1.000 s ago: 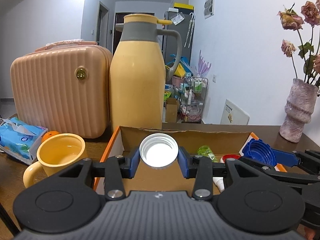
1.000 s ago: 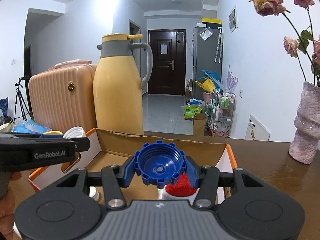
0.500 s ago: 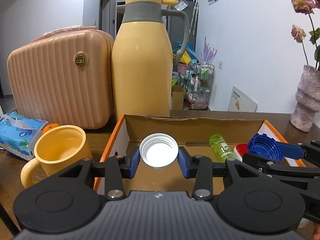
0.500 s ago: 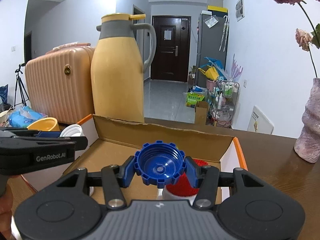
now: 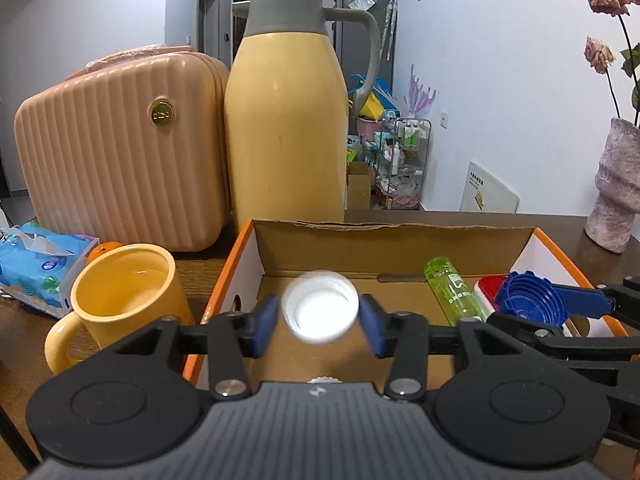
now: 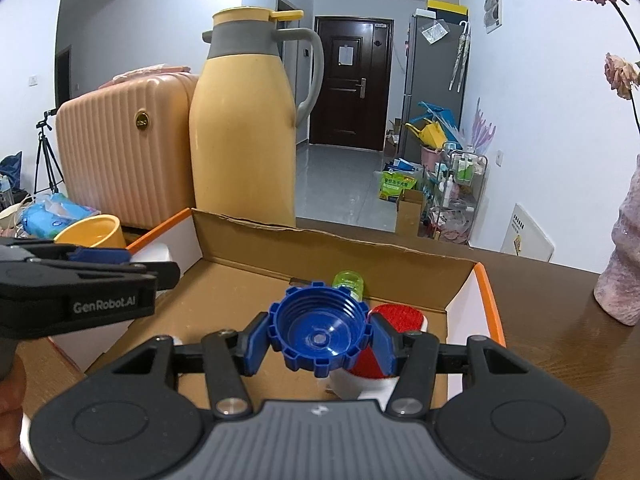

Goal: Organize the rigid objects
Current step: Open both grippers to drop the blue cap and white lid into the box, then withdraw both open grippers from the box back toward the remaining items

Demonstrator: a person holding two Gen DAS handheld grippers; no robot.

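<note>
The left gripper [image 5: 319, 322] has gone from clamping the white cap [image 5: 320, 306] to letting it go: its jaws are opening, a gap shows on both sides, and the cap is blurred between the pads, so it looks to be dropping into the box [image 5: 396, 236] at about 12 o'clock of the gripper. That cap's placement is, I judge, as good as done. The right gripper [image 6: 319, 340] is opening more slowly; the blue cap [image 6: 319, 330] sits between its pads, the left one touching, a sliver of gap on the right, so it is barely held if at all. It hangs over the box floor, with a red-topped item [image 6: 394, 316] at 3 o'clock and a green bottle [image 6: 349, 282] at 12. A mug [image 5: 128, 304] stands on the worktop at 9 o'clock of the box
</note>
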